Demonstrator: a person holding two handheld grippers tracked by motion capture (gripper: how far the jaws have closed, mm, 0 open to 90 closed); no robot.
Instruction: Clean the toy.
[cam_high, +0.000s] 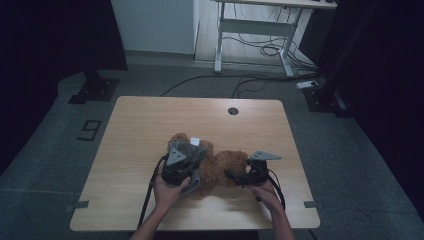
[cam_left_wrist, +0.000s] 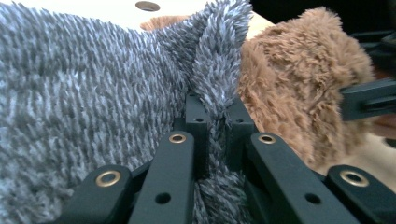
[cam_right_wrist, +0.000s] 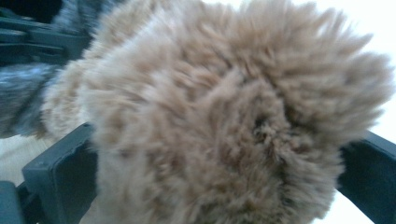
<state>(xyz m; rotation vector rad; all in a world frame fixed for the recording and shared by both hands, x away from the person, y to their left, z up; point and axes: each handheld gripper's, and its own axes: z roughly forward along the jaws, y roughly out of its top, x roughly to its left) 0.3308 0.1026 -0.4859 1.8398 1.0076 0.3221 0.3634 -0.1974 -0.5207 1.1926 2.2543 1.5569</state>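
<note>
Dim room, wooden table (cam_high: 135, 130) | brown bear (cam_high: 227, 167) lies near front edge | left gripper (cam_left_wrist: 212, 116) pinches grey garment (cam_left_wrist: 84, 93) | right gripper (cam_right_wrist: 215, 163) open around bear | dressing unfinished, judging by bunched cloth.

High view looks down over the table (cam_high: 140, 125); both gripper views sit close against the brown plush toy (cam_left_wrist: 299, 88).

Two bare forearms enter from the near edge. The left hand (cam_high: 169, 191) grips the left gripper (cam_high: 181, 162), angled far and slightly right; its black jaws are closed tight, pinching a fold of grey fleece fabric (cam_left_wrist: 93, 93). The right hand (cam_high: 266, 192) grips the right gripper (cam_high: 233, 175), pointing left; its jaws stand wide apart around a brown plush toy (cam_right_wrist: 224, 121).
</note>
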